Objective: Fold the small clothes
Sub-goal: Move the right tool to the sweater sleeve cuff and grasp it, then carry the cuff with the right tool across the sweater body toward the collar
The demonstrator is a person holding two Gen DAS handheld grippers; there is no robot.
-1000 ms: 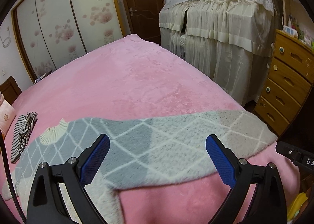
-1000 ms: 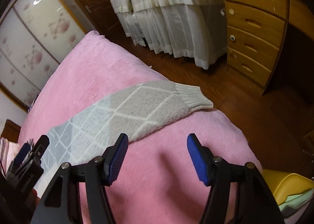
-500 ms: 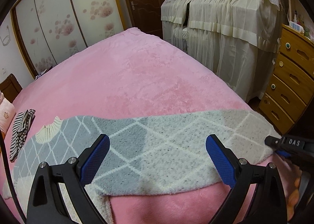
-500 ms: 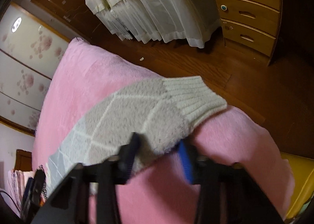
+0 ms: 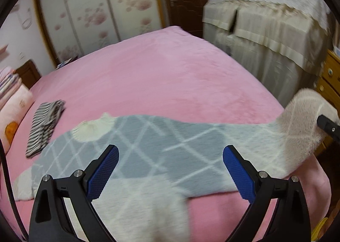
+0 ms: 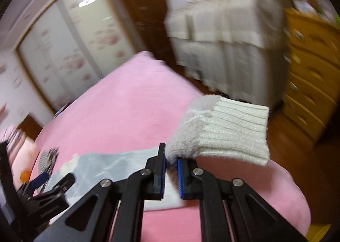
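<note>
A grey and cream diamond-patterned knit sweater point(image 5: 161, 148) lies stretched across the near part of the pink bed point(image 5: 153, 85). My left gripper point(image 5: 170, 172) hovers open above the sweater's body, nothing between its blue pads. My right gripper point(image 6: 171, 163) is closing on the sweater's edge just behind the cream ribbed hem point(image 6: 229, 131), which sticks up lifted off the bed. In the left wrist view that raised end point(image 5: 303, 123) stands at the far right, with the right gripper's black tip point(image 5: 328, 126) beside it.
A folded striped garment point(image 5: 44, 123) lies on the bed at left, next to stacked pink bedding point(image 5: 12, 102). A cloth-draped piece of furniture point(image 5: 272, 29) and a wooden chest of drawers point(image 6: 312, 80) stand to the right across bare wooden floor. Sliding wardrobe doors point(image 5: 95, 14) line the far wall.
My right gripper has shut on the sweater's hem end and lifted it off the bed. The left gripper stayed open and shifted, with more of the left side of the bed in view.
</note>
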